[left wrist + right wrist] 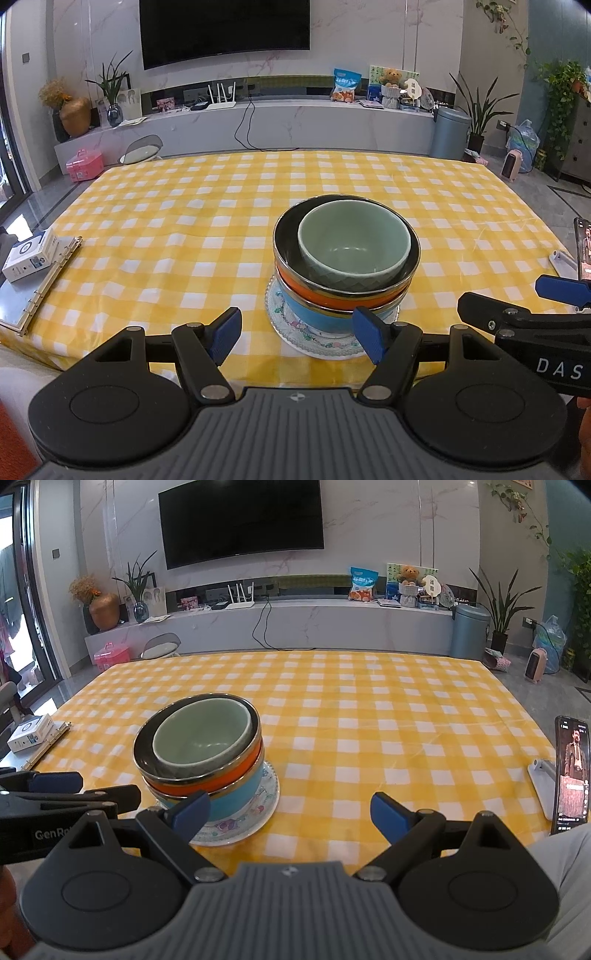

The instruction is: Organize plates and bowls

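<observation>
- Three nested bowls [345, 258] sit on a floral plate [317, 338], just ahead of the wide, empty left claw [297, 338].
- Right claw [290, 814], also wide, has them ahead-left.
- Risk: a nudge topples the off-centre stack.

A dark television [242, 520] hangs on the far marble wall [369, 528] above a long pale media bench [295, 622]. Potted plants [498, 602] stand at far right, a glass door [26, 602] at left admits daylight onto grey floor tiles [546, 698].

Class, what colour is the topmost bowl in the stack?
Pale green bowl, clearest in the left wrist view.
</observation>
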Demonstrator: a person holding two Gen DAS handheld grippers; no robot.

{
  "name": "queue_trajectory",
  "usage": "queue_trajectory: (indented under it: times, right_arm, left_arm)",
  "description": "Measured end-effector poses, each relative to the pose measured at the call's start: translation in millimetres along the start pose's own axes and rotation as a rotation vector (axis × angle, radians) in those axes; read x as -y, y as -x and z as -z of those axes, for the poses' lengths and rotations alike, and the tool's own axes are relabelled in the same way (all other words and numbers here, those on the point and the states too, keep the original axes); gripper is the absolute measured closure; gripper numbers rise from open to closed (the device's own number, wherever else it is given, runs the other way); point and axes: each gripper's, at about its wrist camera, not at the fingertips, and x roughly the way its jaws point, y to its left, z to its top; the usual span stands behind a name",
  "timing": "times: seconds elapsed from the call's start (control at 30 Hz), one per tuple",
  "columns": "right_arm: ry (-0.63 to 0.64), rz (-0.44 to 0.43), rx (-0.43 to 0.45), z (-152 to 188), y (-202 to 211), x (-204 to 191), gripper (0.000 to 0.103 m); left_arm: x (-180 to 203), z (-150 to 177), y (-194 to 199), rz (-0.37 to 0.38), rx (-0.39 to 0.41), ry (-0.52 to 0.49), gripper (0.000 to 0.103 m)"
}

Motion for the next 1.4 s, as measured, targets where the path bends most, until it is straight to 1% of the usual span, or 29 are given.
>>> queue_trajectory:
  times: [1.2, 1.4]
  right_arm:
    - [0.009, -0.005, -0.008, -0.9, -1.5, -0.9, 0.010]
    - [0.008, -0.004, -0.009, -0.9, -1.4, -0.8, 0.010]
  left_arm:
    - [1.4, -1.5, 4.8, 0.005, 0.005, -0.002, 0.022]
    - [3.6, -2.9, 6.7, -0.009, 0.012, -0.005, 0.022]
